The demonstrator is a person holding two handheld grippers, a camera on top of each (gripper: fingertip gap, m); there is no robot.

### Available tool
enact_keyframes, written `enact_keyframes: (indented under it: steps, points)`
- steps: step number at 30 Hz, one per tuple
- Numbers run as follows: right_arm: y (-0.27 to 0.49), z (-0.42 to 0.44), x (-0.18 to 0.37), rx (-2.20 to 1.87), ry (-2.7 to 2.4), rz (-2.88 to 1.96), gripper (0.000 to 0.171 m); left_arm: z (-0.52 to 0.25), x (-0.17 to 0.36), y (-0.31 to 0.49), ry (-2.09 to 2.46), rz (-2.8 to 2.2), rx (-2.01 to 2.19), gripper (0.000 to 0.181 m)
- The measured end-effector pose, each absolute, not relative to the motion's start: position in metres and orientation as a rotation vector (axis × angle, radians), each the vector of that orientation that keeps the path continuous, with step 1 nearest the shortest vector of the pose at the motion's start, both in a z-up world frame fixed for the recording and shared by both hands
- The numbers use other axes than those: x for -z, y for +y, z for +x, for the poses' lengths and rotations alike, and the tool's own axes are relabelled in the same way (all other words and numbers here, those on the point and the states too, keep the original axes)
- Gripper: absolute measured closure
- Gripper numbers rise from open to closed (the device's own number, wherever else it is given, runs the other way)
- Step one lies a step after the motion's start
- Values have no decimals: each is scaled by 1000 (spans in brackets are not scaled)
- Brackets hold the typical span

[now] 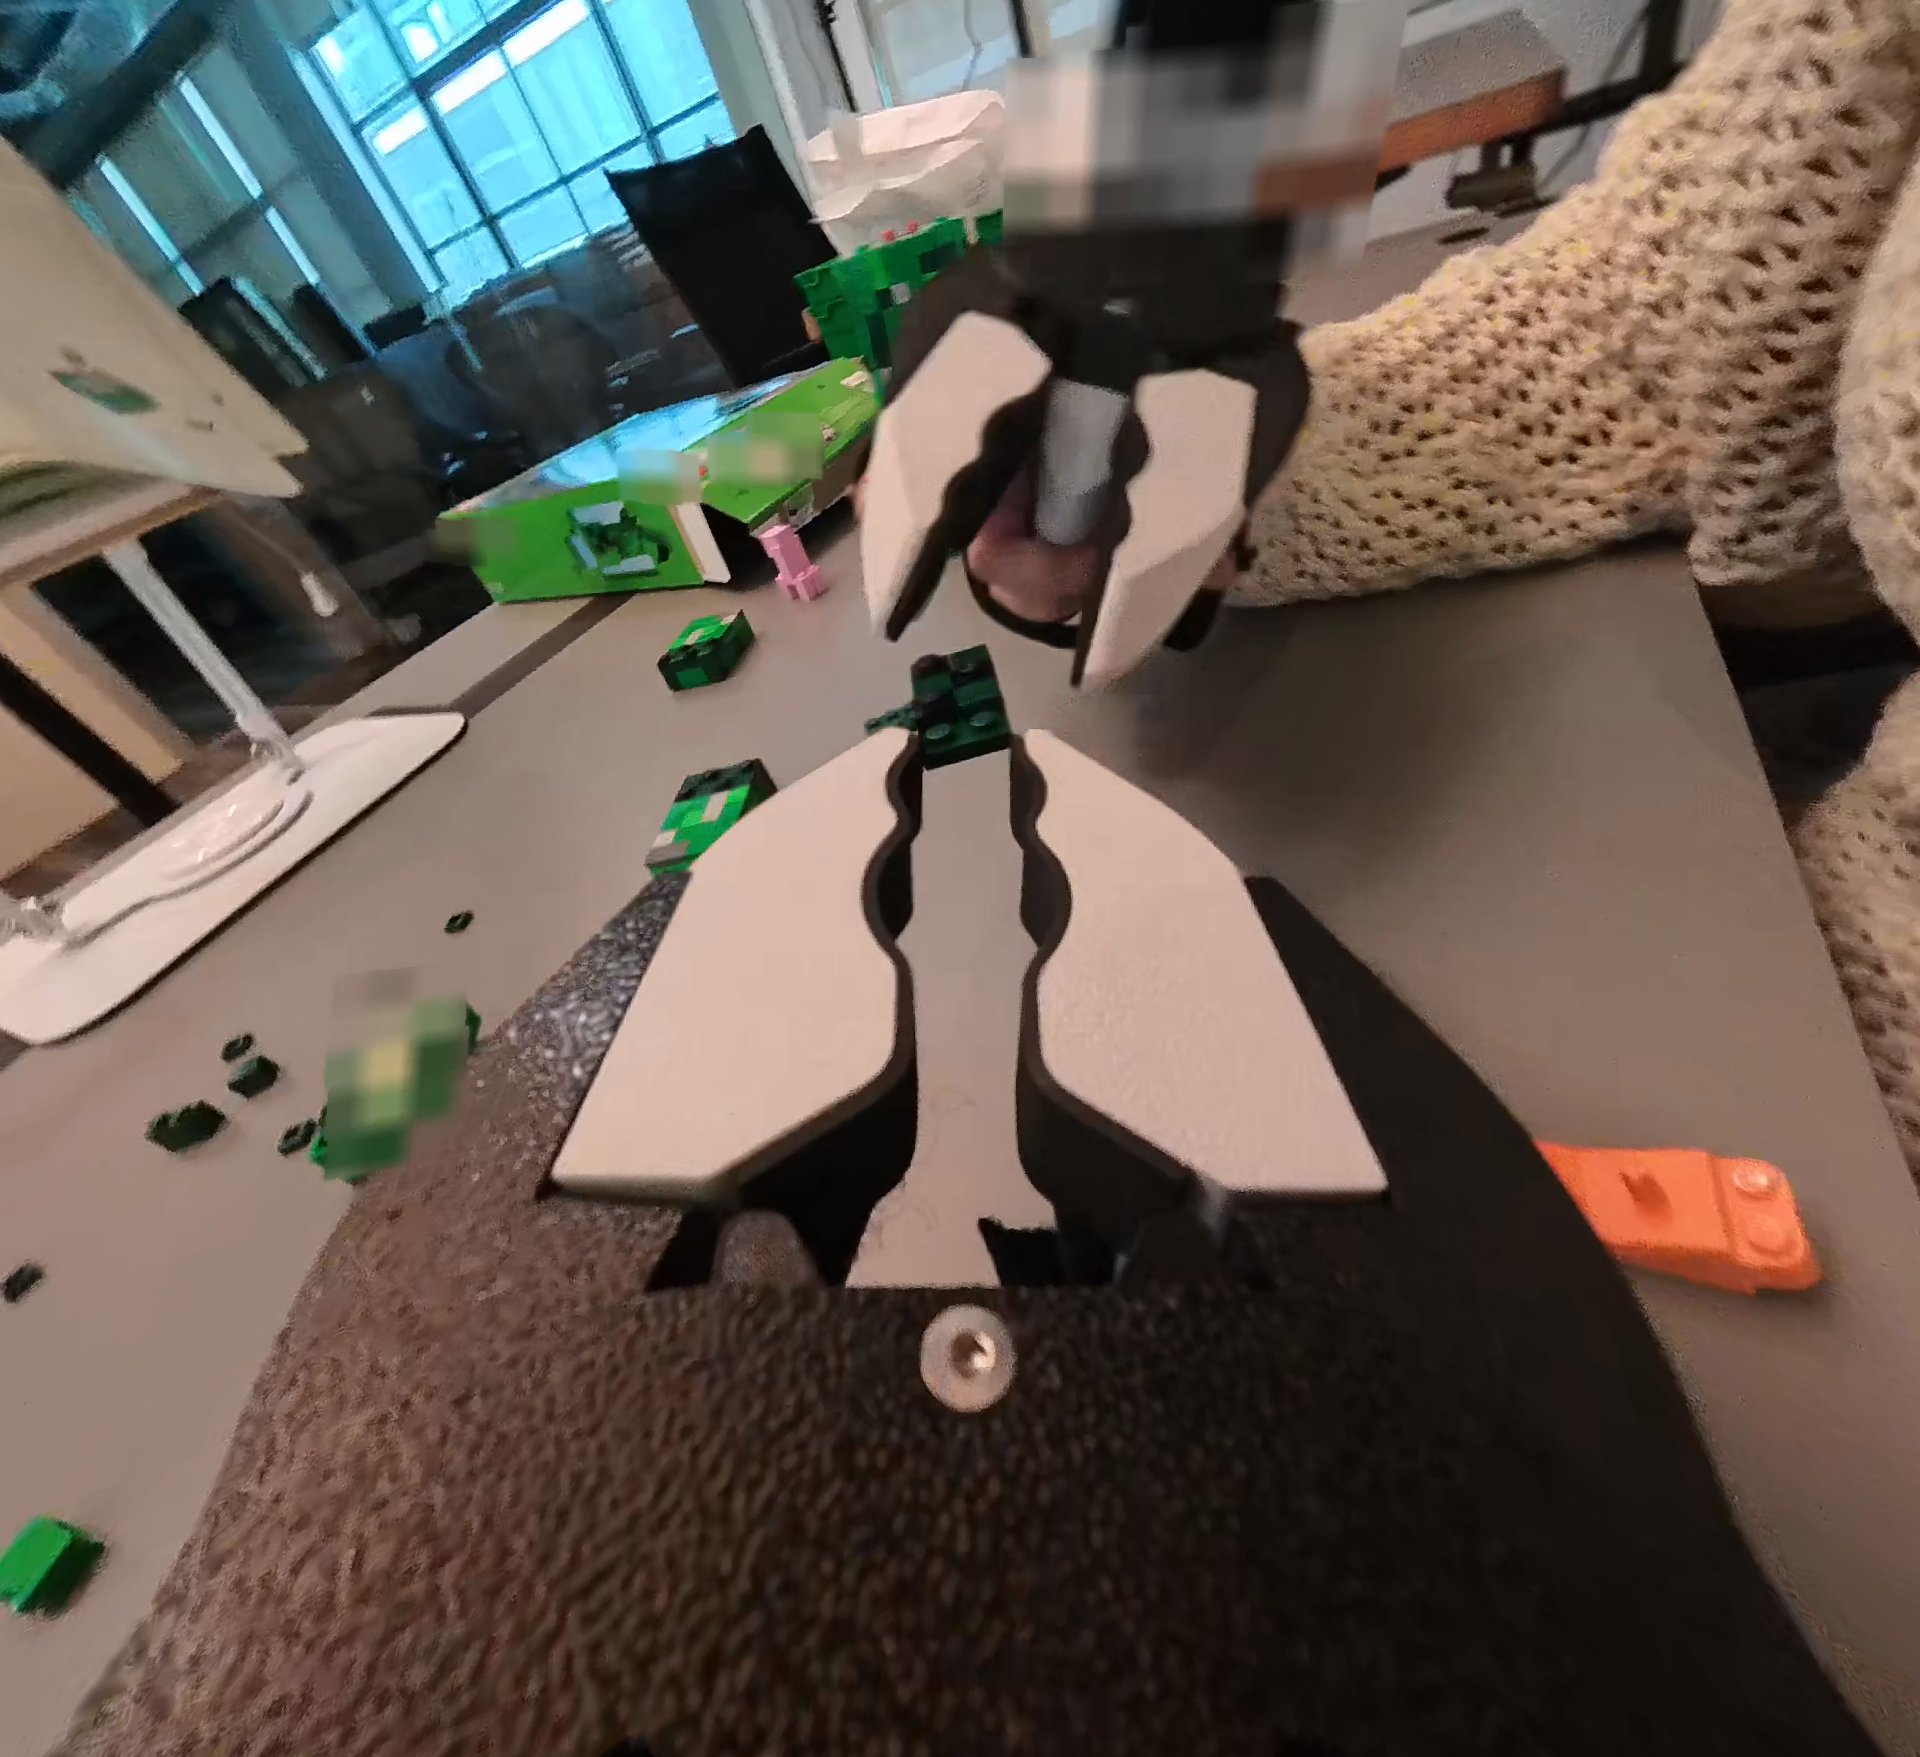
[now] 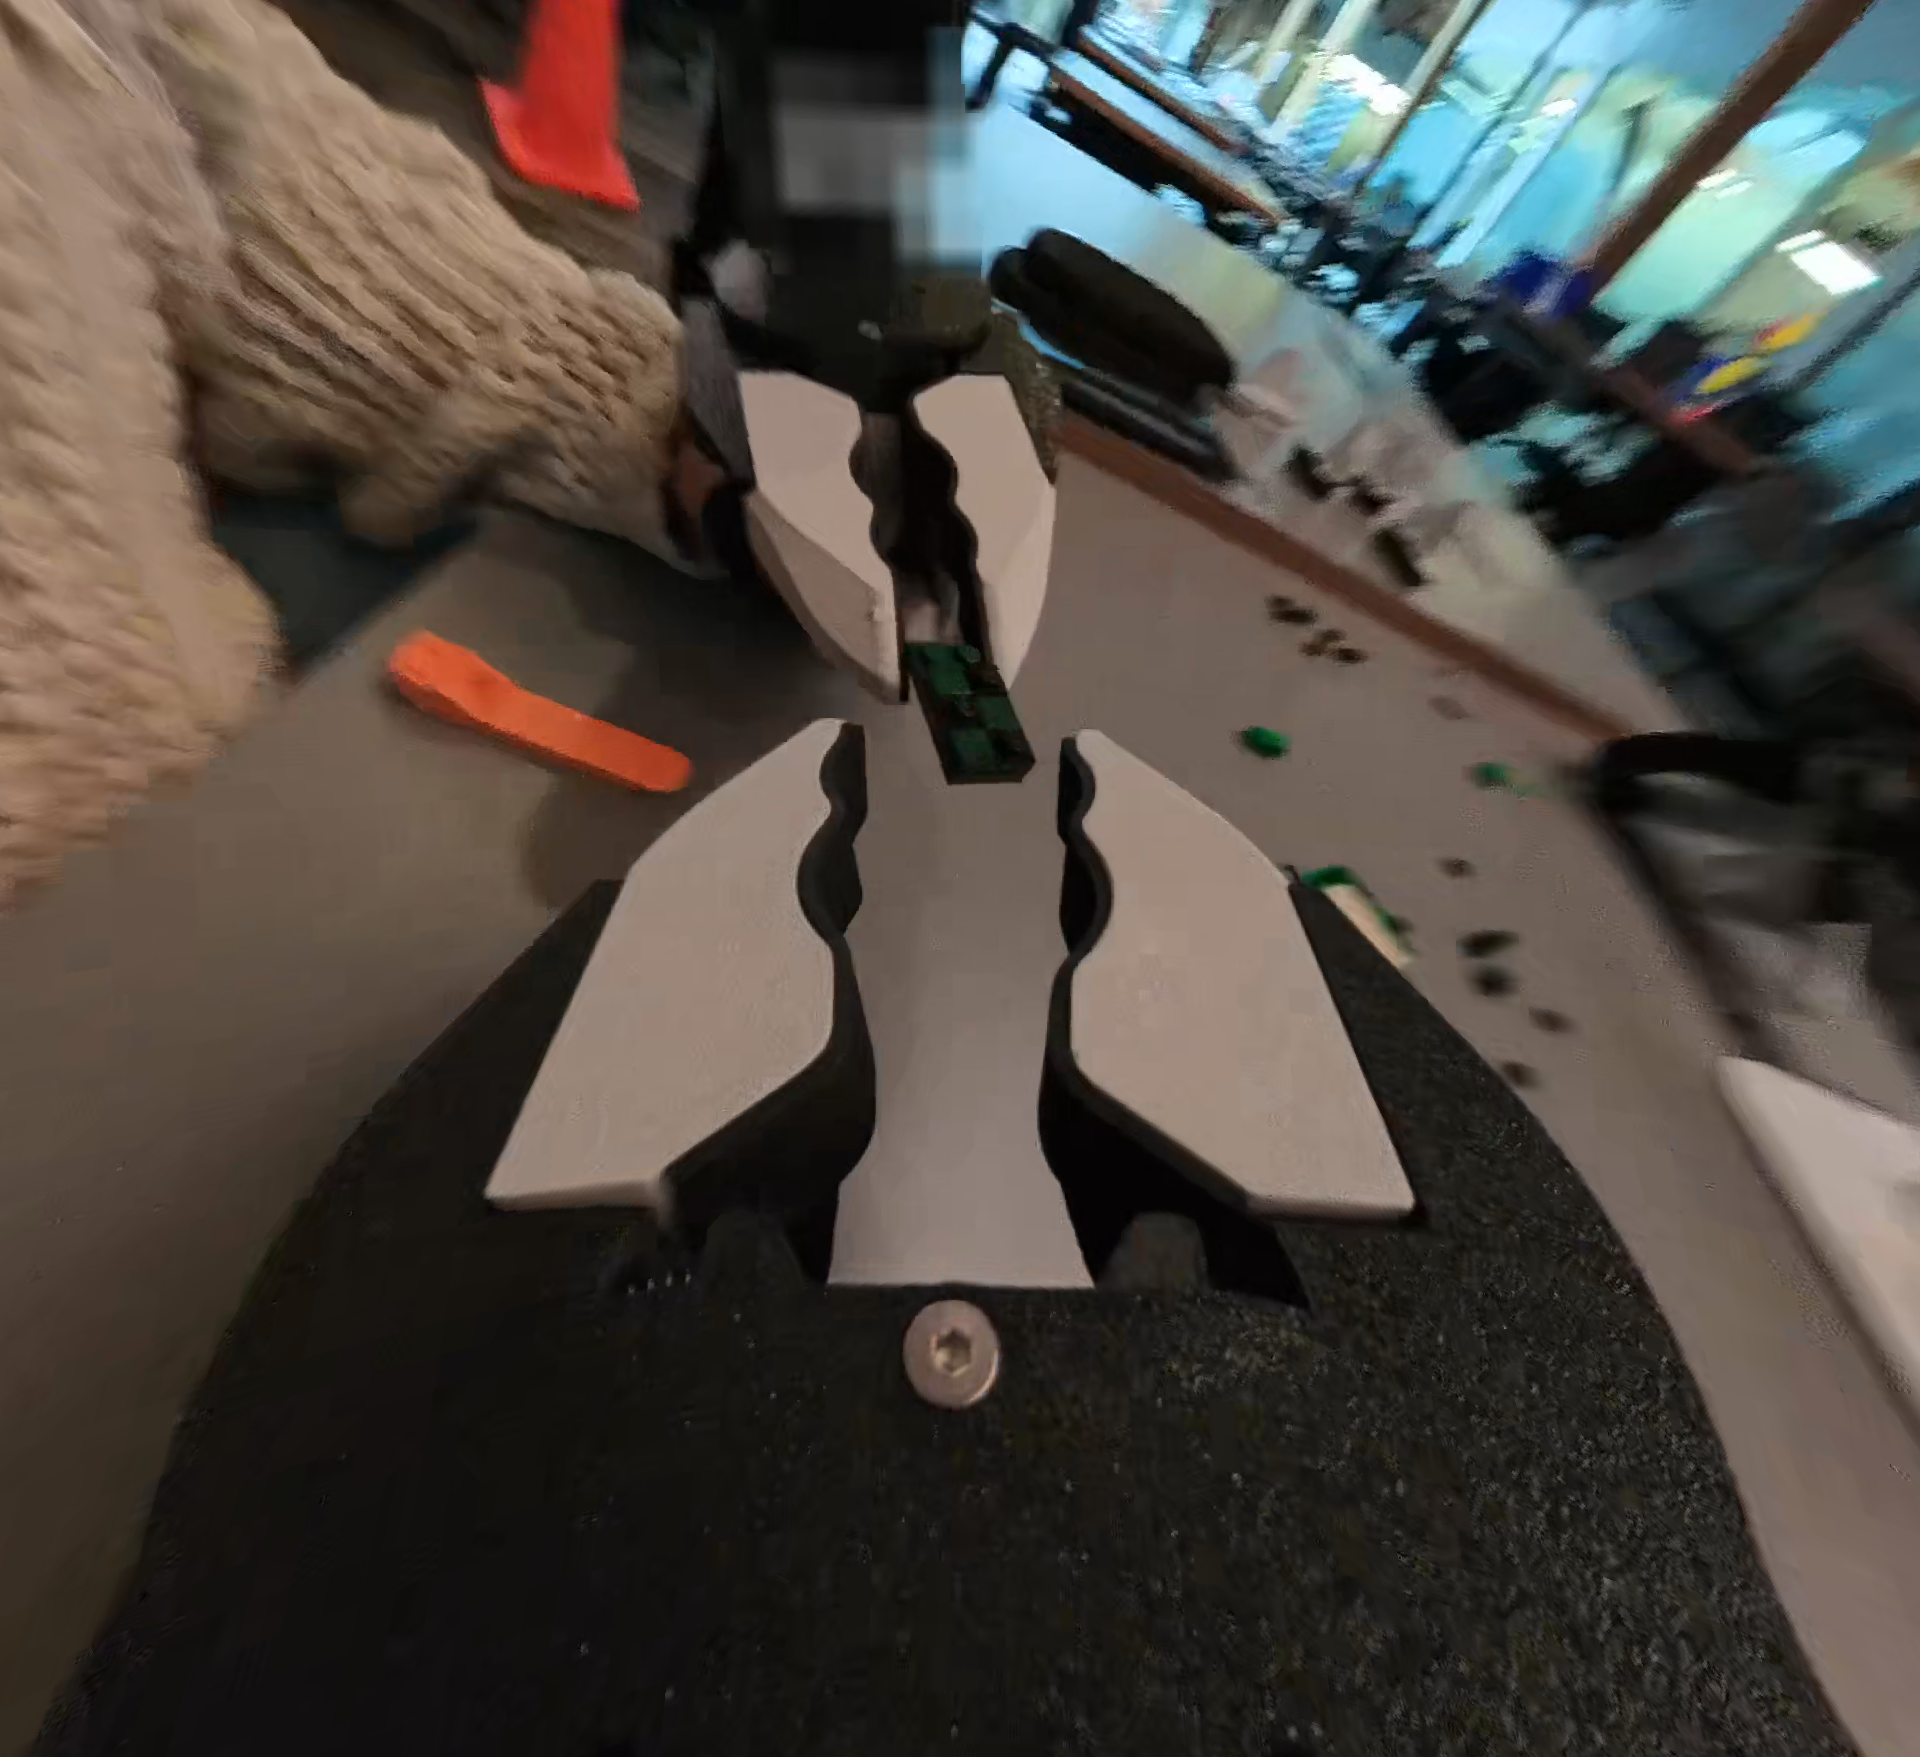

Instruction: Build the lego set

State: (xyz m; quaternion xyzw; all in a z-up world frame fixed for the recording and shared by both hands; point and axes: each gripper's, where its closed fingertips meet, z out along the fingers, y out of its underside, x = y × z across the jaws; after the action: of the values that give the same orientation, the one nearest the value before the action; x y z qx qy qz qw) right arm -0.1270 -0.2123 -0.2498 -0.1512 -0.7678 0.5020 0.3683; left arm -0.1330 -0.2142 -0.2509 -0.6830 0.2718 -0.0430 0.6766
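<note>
A small dark green lego assembly [image 1: 961, 705] of stacked plates sits pinched between the tips of my left gripper [image 1: 966, 746], just above the grey table [image 1: 1403, 824]. In the right wrist view the left gripper [image 2: 940, 679] holds the same assembly [image 2: 971, 720], which sticks out toward me. My right gripper [image 2: 961, 741] is open, its fingertips on either side of the assembly's free end without touching it. It also shows in the left wrist view [image 1: 982, 653], facing the left gripper, open and empty.
An orange brick separator [image 1: 1683, 1229] lies on the table at right. Two green built blocks [image 1: 707, 653] [image 1: 717, 803], a pink figure [image 1: 795, 564] and a green box [image 1: 665, 502] lie at left. Several small loose pieces [image 1: 187, 1125] lie near a white stand base [image 1: 208, 876]. A knit sleeve [image 1: 1558, 357] lies at right.
</note>
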Motion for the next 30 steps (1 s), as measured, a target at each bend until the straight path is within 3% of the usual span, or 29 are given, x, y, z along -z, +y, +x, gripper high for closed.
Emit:
enact_keyframes:
  steps: [4,9,14,25,30]
  points:
    - [-217,-119,251,-1487,-2048,-443,139,-121,258,-218,724,-1528,90,166]
    - [-220,-117,262,-1449,-2130,-434,139,-116,257,-221,753,-1505,127,166]
    - [-222,-117,263,-1408,-2128,-405,154,-114,256,-222,764,-1494,138,166]
    - [-219,-126,263,-1360,-2085,-465,154,-121,253,-219,723,-1492,113,166]
    - [-225,-120,252,-1565,-2036,-467,149,-116,252,-219,737,-1478,144,166]
